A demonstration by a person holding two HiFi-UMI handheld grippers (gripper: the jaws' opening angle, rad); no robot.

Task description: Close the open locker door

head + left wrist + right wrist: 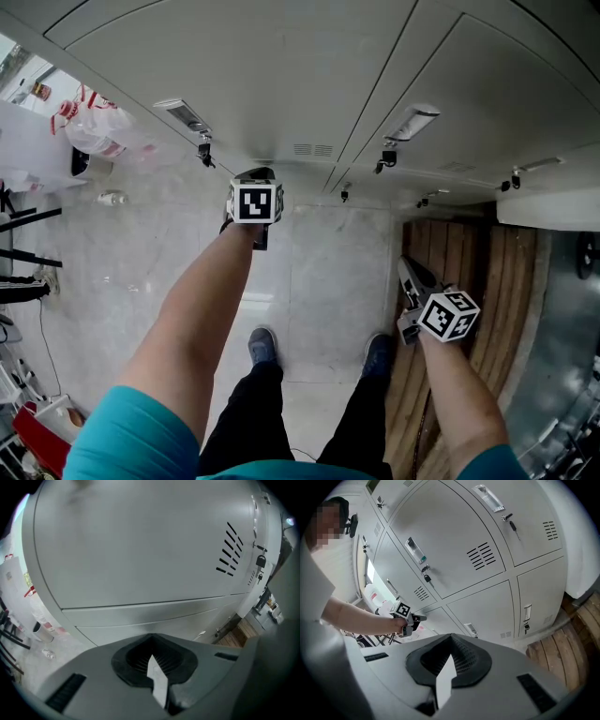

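- Two grippers showed, both with their jaws pressed together and nothing between them. The left gripper (255,175) reached out toward the locker bank (487,84), while the right gripper (407,269) hung idle, well apart from it, over the wooden boards (473,262).
- The locker door (140,550) sat in the bottom row and filled the left gripper view, with its vent slots (229,550) toward the right. It looked flush with its neighbours, or very nearly so. Whether the tips actually touched it could not be told.
- Judged from that, the closing seemed to be at its last stage, with only the final press home left.
- First risk: the door might rest against the frame without latching and swing back out. No view showed the latch edge seated.
- Second risk: the closed tips made a narrow point on smooth painted metal. The gripper also met the door at a slant, so a push could let them skid across the panel instead of driving it in.
- Third risk: a key (260,562) stuck out of the next door, just to the right. A skid that way could knock or bend it.
- Fourth risk: too sharp a shove could make the thin door bounce off the frame and reopen, so a steady push looked safer.
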